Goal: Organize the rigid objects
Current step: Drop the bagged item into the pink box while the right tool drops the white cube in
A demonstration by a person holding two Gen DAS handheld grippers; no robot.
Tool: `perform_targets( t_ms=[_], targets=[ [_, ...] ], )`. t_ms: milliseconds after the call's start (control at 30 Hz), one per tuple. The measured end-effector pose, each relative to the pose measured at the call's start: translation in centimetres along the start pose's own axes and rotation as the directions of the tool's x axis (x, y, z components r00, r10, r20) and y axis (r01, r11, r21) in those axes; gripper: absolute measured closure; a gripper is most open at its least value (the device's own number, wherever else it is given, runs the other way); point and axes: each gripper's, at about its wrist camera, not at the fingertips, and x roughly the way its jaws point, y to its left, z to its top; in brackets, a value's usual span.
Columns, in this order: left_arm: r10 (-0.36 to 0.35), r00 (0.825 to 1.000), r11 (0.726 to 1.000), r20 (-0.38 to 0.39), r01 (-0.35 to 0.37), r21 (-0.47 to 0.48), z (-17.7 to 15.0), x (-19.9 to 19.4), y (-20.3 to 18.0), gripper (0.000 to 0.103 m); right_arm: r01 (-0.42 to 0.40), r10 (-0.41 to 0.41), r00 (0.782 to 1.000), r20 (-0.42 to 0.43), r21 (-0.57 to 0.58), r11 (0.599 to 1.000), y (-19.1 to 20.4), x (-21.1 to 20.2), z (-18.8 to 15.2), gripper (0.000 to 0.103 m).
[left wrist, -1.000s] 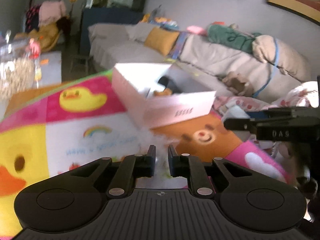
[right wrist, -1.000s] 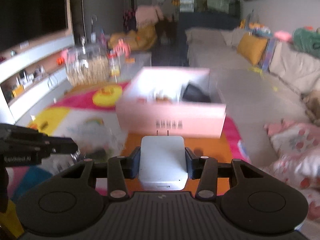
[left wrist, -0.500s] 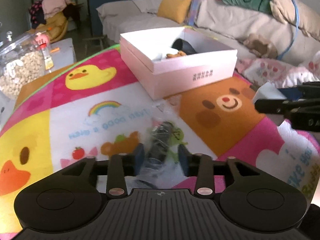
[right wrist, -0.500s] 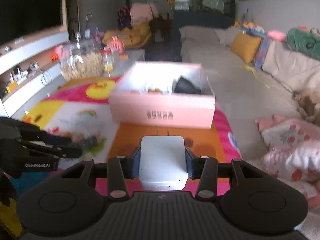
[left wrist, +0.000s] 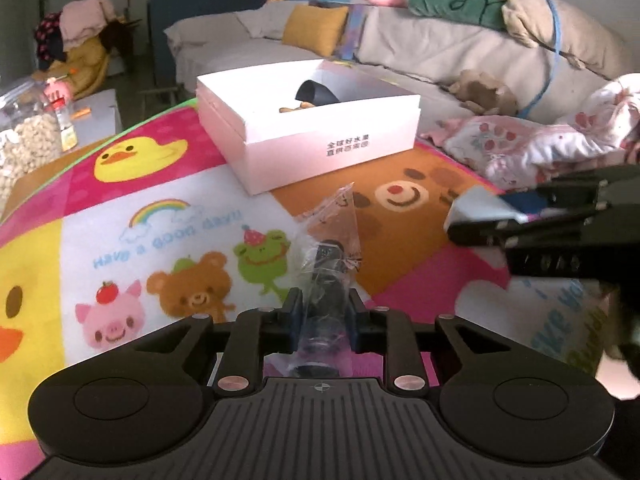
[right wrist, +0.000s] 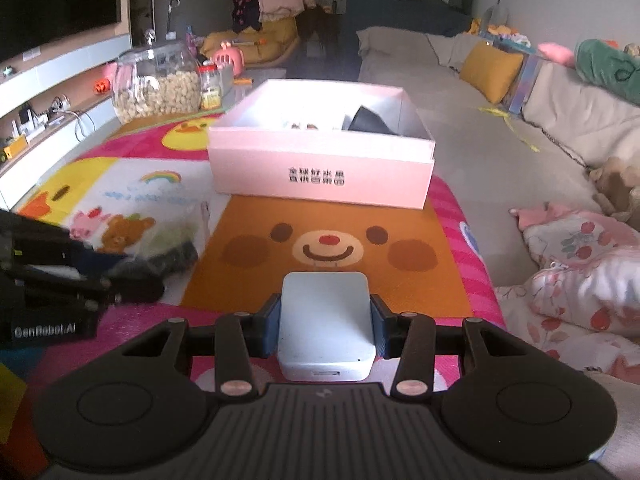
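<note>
The left gripper (left wrist: 322,306) has just been closing, and its fingers now pinch a dark cylinder in a clear plastic bag (left wrist: 326,280) lying on the cartoon play mat (left wrist: 168,248). The right gripper (right wrist: 325,322) is clenched on a white charger block (right wrist: 326,320), held above the mat's orange bear panel. The pink box (right wrist: 320,176) sits at the far side of the mat, already holding 1 dark item and some small brownish pieces.

The loose bag could let the cylinder slide inside the film, so the grip may slip on lifting. The 2 grippers are near each other and could collide heading for the box.

The cylinder's make is unreadable through the plastic, and the box contents are mostly hidden behind its wall.
</note>
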Motion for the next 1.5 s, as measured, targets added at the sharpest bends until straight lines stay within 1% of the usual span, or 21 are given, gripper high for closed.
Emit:
perform_targets(
  t_ms=[100, 200, 300, 433, 500, 567, 667, 700, 767, 833, 900, 967, 1000, 1067, 1200, 1267, 1333, 1367, 1433, 1467, 1500],
  targets=[
    [-0.033, 0.999, 0.999, 0.024, 0.034, -0.036, 0.2, -1.0, 0.3, 0.079, -0.011, 0.01, 0.999, 0.031, 0.024, 1.0, -0.6, -1.2, 0.5, 0.059],
    [-0.063, 0.994, 0.997, 0.085, 0.067, -0.046, 1.9, -2.2, 0.5, 0.079, -0.019, 0.015, 0.997, 0.07, 0.062, 0.998, -1.4, -2.2, 1.7, 0.059],
    [-0.068, 0.983, 0.997, 0.17, 0.072, -0.016, 5.2, -3.5, 0.4, 0.079, -0.007, -0.004, 0.992, 0.127, 0.087, 0.996, -1.9, -2.8, 3.7, 0.059],
    [-0.065, 0.957, 0.998, 0.281, 0.067, 0.003, 10.5, -4.3, 1.0, 0.079, -0.004, -0.025, 0.978, 0.208, 0.139, 0.99, -3.0, -2.9, 7.1, 0.059],
    [-0.065, 0.944, 0.997, 0.324, 0.076, -0.021, 13.2, -3.7, 1.9, 0.079, -0.006, -0.034, 0.972, 0.231, 0.167, 0.986, -3.7, -2.4, 8.9, 0.059],
    [-0.075, 0.939, 0.992, 0.337, 0.103, -0.067, 15.8, -2.2, 3.3, 0.079, 0.003, -0.05, 0.968, 0.244, 0.189, 0.982, -4.5, -1.3, 10.8, 0.059],
    [-0.063, 0.951, 0.986, 0.304, 0.106, -0.127, 18.8, 1.5, 5.2, 0.079, 0.019, -0.069, 0.968, 0.24, 0.202, 0.979, -5.3, 1.0, 13.7, 0.059],
    [-0.056, 0.956, 0.983, 0.287, 0.103, -0.15, 19.3, 2.7, 5.8, 0.079, 0.012, -0.061, 0.97, 0.236, 0.204, 0.979, -5.6, 1.8, 14.4, 0.059],
    [-0.058, 0.974, 0.97, 0.218, 0.107, -0.217, 20.0, 5.8, 7.2, 0.077, -0.032, -0.011, 0.974, 0.225, 0.187, 0.982, -6.0, 3.7, 15.6, 0.058],
    [-0.047, 0.988, 0.956, 0.148, 0.087, -0.279, 19.6, 8.1, 8.5, 0.077, -0.023, -0.017, 0.978, 0.207, 0.185, 0.982, -6.2, 5.1, 16.3, 0.054],
    [-0.002, 0.995, 0.952, 0.102, 0.033, -0.304, 18.7, 9.0, 9.1, 0.077, 0.022, -0.054, 0.977, 0.207, 0.154, 0.988, -5.9, 5.9, 16.3, 0.052],
    [0.045, 0.995, 0.948, 0.086, -0.016, -0.318, 17.2, 9.0, 9.1, 0.077, 0.074, -0.102, 0.975, 0.199, 0.141, 0.987, -6.0, 6.5, 15.7, 0.052],
    [0.058, 0.995, 0.946, 0.087, -0.027, -0.323, 16.5, 8.7, 9.2, 0.077, 0.081, -0.109, 0.977, 0.183, 0.15, 0.985, -6.2, 6.8, 15.2, 0.052],
    [0.068, 0.993, 0.94, 0.096, -0.032, -0.34, 14.6, 7.6, 9.5, 0.077, 0.061, -0.089, 0.985, 0.147, 0.184, 0.981, -6.7, 7.3, 14.2, 0.052],
    [0.042, 0.995, 0.938, 0.089, -0.009, -0.347, 12.3, 6.8, 9.0, 0.077, 0.05, -0.073, 0.992, 0.104, 0.213, 0.976, -6.6, 8.0, 12.2, 0.051],
    [0.038, 0.997, 0.936, 0.073, -0.01, -0.351, 11.5, 6.5, 9.0, 0.076, 0.051, -0.078, 0.99, 0.115, 0.221, 0.974, -6.5, 7.7, 11.5, 0.051],
    [0.042, 0.994, 0.934, 0.105, -0.002, -0.357, 10.7, 5.4, 8.9, 0.074, 0.036, -0.067, 0.99, 0.126, 0.235, 0.971, -6.4, 6.8, 10.6, 0.051],
    [0.052, 0.99, 0.936, 0.129, -0.003, -0.352, 10.1, 4.5, 8.6, 0.073, 0.002, -0.035, 0.99, 0.135, 0.24, 0.971, -6.5, 6.1, 9.9, 0.051],
    [0.071, 0.989, 0.945, 0.129, -0.025, -0.325, 8.9, 3.0, 8.0, 0.073, -0.059, 0.024, 0.99, 0.136, 0.26, 0.964, -6.5, 4.7, 8.5, 0.045],
    [0.077, 0.989, 0.95, 0.129, -0.034, -0.311, 8.3, 2.3, 7.6, 0.073, -0.089, 0.057, 0.99, 0.126, 0.266, 0.96, -6.2, 4.2, 7.6, 0.039],
    [0.09, 0.987, 0.955, 0.13, -0.049, -0.292, 7.6, 1.7, 7.2, 0.074, -0.103, 0.075, 0.991, 0.115, 0.268, 0.958, -6.0, 3.8, 6.8, 0.037]
  ],
)
